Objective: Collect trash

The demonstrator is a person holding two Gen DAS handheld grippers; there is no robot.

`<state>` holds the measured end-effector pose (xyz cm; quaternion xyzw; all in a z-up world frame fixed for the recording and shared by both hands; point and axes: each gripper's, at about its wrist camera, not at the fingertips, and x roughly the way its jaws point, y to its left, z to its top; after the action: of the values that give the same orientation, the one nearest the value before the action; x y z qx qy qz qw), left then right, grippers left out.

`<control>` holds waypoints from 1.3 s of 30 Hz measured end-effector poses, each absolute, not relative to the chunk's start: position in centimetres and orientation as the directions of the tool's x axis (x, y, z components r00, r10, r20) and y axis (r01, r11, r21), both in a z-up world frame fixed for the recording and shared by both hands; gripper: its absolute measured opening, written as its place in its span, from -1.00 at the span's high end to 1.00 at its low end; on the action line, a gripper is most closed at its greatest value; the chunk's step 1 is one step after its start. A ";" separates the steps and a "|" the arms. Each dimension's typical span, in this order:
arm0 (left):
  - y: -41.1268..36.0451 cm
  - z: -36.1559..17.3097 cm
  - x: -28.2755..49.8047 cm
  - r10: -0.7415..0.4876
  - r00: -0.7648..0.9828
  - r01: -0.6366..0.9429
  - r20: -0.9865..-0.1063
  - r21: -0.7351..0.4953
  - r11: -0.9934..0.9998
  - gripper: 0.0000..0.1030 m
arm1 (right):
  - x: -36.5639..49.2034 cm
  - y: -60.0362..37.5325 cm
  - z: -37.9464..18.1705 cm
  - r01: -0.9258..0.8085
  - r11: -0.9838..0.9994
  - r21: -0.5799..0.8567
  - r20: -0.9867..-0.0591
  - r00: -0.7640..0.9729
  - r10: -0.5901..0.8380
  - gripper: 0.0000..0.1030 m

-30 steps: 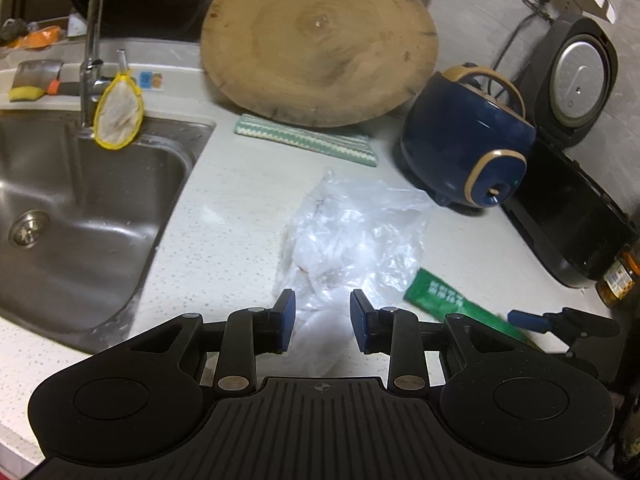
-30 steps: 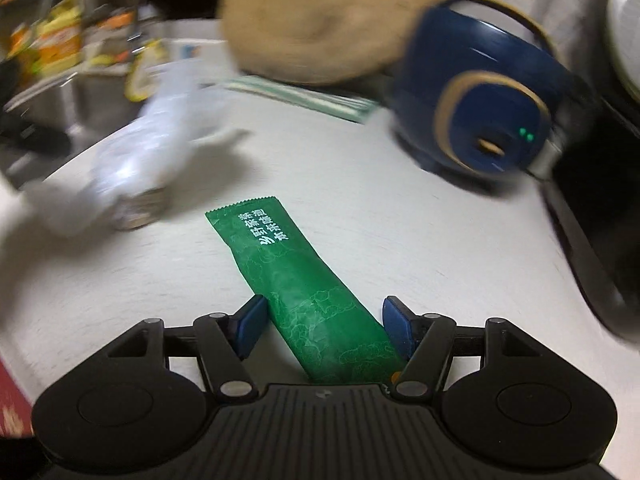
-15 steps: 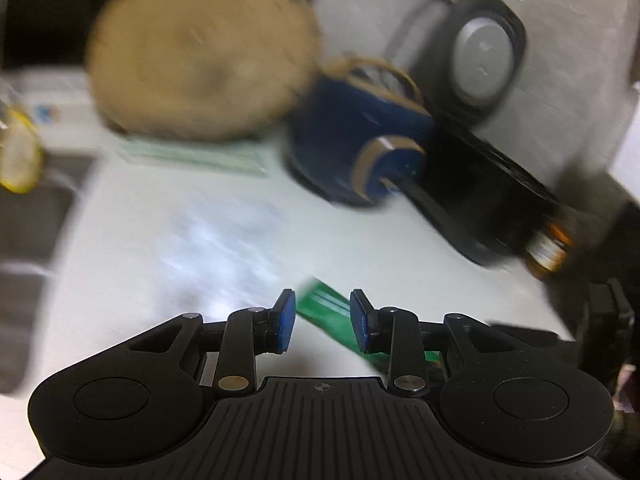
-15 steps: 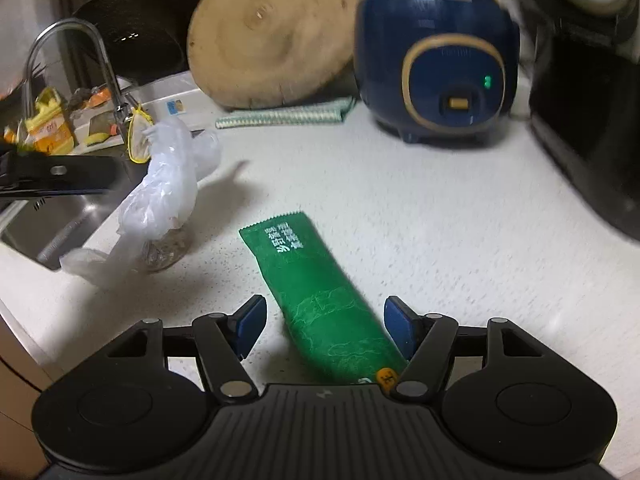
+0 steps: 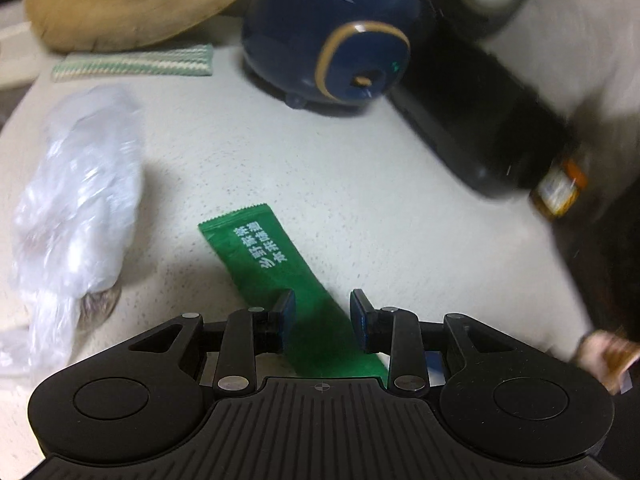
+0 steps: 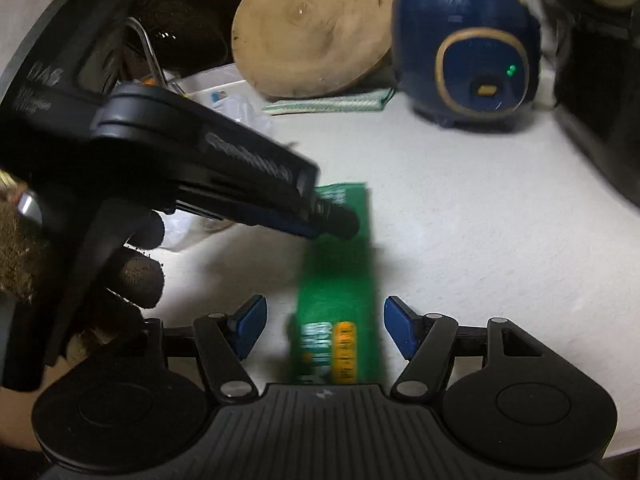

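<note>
**Green wrapper is lined up, but nothing is picked up yet**

To the left of the left gripper (image 5: 322, 312), one crumpled clear plastic bag (image 5: 76, 200) is seen lying on the white counter (image 5: 360, 184). It is not touched by any finger. Something brown and round is tucked under it, but what it is cannot be told.

Straight ahead, one green wrapper (image 5: 264, 256) is seen lying flat. Its near end is placed between the two blue pads of the left gripper. The jaws are held a little apart, with a gap on each side, so nothing is held.

In the right view, the same green wrapper (image 6: 340, 280) is seen in front of the right gripper (image 6: 324, 324). Those jaws are spread wide, and nothing is held there either.

So two pieces of trash are counted: one bag and one wrapper. Both are left on the counter. No bin is seen. The task looks only just begun.

Far ahead, one blue cooker (image 5: 328, 36), one round wooden board (image 6: 312, 28) and one striped cloth (image 5: 132, 66) are seen.
</note>
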<state>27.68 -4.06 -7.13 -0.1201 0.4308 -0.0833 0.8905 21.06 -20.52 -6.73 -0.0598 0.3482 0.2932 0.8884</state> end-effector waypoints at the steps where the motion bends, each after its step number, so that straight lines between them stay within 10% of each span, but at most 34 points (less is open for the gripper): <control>1: -4.9 -7.3 27.7 -0.211 0.617 0.058 -0.758 -0.223 0.973 0.34 | 21.0 -20.7 -6.7 -0.553 0.831 0.066 -0.656 0.604 0.454 -0.28; 11: -4.6 -8.7 27.3 -0.037 0.663 0.078 -0.747 0.020 0.997 0.19 | 22.0 -22.8 -6.2 -0.521 0.854 0.019 -0.655 0.638 0.404 -0.28; 22: -0.4 -7.5 25.0 -0.148 0.685 -0.069 -0.714 -0.266 0.962 0.29 | 23.0 -21.6 -6.1 -0.507 0.858 -0.087 -0.643 0.686 0.341 -0.28; 34: -4.7 -8.9 21.4 -0.009 0.667 0.131 -0.745 0.106 0.986 0.25 | 26.1 -25.4 -7.1 -0.303 0.953 -0.010 -0.675 0.705 0.217 -0.28; 39: -1.1 -8.0 22.4 -0.037 0.674 -0.033 -0.738 -0.080 0.996 0.29 | 26.2 -24.4 -7.7 -0.327 0.945 0.009 -0.684 0.687 0.244 -0.28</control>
<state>22.35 -1.07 -7.97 -0.0435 0.4036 -0.0012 0.9139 26.21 -24.43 -7.71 -0.0570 0.3636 0.1559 0.9167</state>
